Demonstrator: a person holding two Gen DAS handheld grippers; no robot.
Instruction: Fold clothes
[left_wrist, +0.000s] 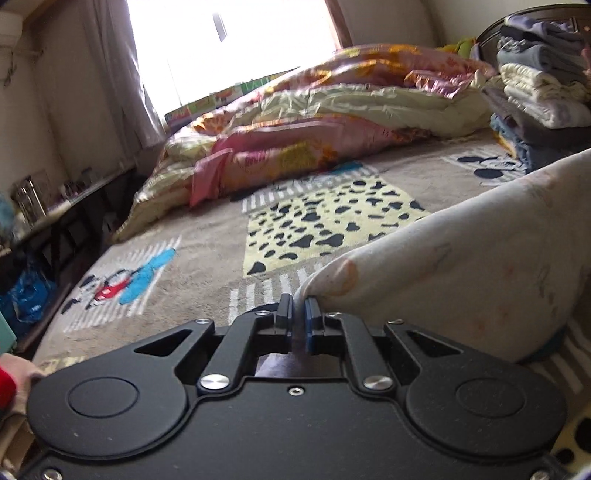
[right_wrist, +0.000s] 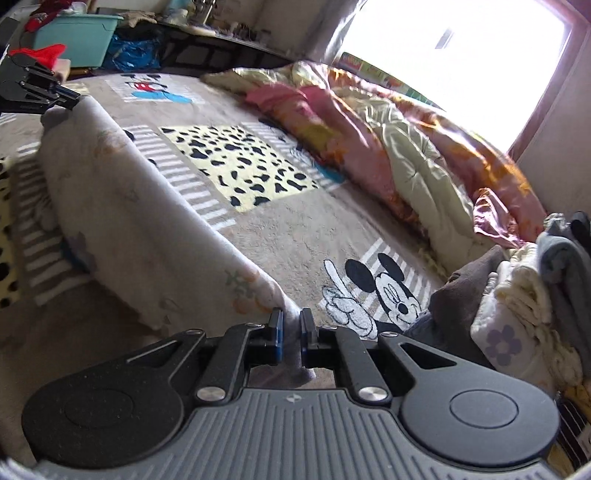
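A pale white garment with faint orange prints (left_wrist: 480, 258) hangs stretched between my two grippers above the bed. My left gripper (left_wrist: 298, 308) is shut on one corner of it. My right gripper (right_wrist: 291, 321) is shut on the other corner, and the cloth (right_wrist: 140, 206) runs from it up to the left gripper (right_wrist: 75, 99) at the upper left. The garment's lower part sags onto the blanket.
The bed is covered by a beige Mickey Mouse blanket (right_wrist: 295, 236) with a yellow spotted patch (left_wrist: 325, 225). A crumpled pink and cream quilt (left_wrist: 314, 122) lies at the far side. A stack of folded clothes (left_wrist: 539, 81) stands at the right, also in the right wrist view (right_wrist: 535, 306). A cluttered shelf (left_wrist: 55, 199) runs along the left wall.
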